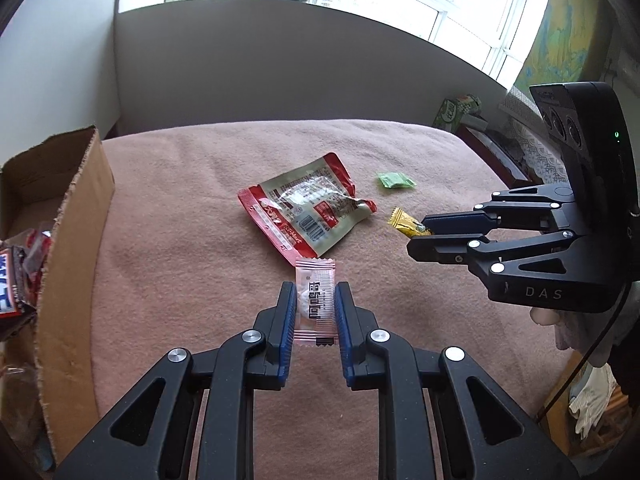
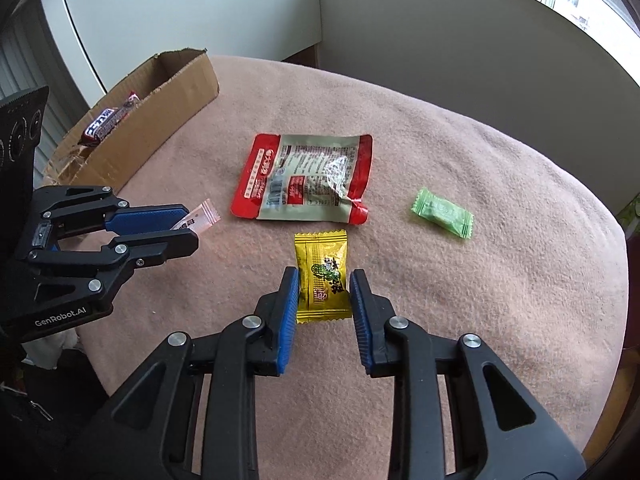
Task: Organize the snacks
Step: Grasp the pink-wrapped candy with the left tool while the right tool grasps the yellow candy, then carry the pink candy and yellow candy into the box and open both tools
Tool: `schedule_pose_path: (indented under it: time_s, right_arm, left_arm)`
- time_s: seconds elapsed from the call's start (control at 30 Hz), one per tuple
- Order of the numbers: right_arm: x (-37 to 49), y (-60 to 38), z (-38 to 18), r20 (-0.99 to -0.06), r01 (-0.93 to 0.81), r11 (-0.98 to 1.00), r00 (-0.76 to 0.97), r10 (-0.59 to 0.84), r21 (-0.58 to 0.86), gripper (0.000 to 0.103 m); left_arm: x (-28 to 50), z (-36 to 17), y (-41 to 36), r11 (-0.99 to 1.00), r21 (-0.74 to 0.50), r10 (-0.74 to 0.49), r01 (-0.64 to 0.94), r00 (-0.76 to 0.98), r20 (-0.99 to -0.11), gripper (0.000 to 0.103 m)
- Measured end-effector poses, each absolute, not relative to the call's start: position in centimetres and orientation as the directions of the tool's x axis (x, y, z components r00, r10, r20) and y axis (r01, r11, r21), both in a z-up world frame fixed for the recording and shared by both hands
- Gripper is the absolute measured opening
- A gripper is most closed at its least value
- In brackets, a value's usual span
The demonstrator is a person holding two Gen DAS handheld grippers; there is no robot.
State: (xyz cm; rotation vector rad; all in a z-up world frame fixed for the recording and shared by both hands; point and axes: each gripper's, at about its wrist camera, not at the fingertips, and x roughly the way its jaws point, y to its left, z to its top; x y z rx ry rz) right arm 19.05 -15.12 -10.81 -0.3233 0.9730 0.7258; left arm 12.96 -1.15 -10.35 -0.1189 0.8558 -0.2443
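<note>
Left hand-held gripper [image 1: 315, 304]: pinching pink-striped candy sachet [image 1: 315, 300], long axis along fingers; cardboard box [image 1: 76, 216] close to its left. Right hand-held gripper [image 2: 325, 296]: clamped on yellow candy packet [image 2: 323, 276]; box farther, beyond left one. Red pouch [image 2: 304, 178], green candy [image 2: 442, 212] ahead on pink-blanketed surface [image 2: 500, 300].

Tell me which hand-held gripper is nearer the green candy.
Right. The right hand-held gripper, shut on the yellow candy, sits nearer the green candy; the left hand-held gripper, holding the pink candy, is farther.

I'm counting four snacks outside the cardboard box [image 2: 160, 92]: one red pouch [image 2: 304, 178], one pink candy [image 1: 315, 304], one yellow candy [image 2: 324, 280], one green candy [image 2: 442, 212].
</note>
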Motion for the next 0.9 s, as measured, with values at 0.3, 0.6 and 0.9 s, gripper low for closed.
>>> schedule_pose_path:
  time_s: [0.3, 0.6, 0.9]
  right_arm:
    - [17.8, -11.7, -6.1, -0.775, -0.719, 0.691, 0.395, 0.493, 0.073, 0.027]
    - [16.1, -5.0, -3.7, -0.725, -0.774, 0.623, 0.364, 0.584, 0.113, 0.027]
    - [14.3, 2.3, -2.7, -0.712, -0.829, 0.543, 0.303, 0.634, 0.131, 0.027]
  left_arm:
    - [10.9, -6.8, 2.5, 0.983, -0.153, -0.178, 0.099, 0.716, -0.676, 0.018]
    - [8.8, -5.1, 8.2, 0.983, -0.176, -0.078, -0.042, 0.781, -0.62, 0.018]
    - [6.5, -4.9, 13.9, 0.961, -0.201, 0.031, -0.189, 0.798, -0.601, 0.018]
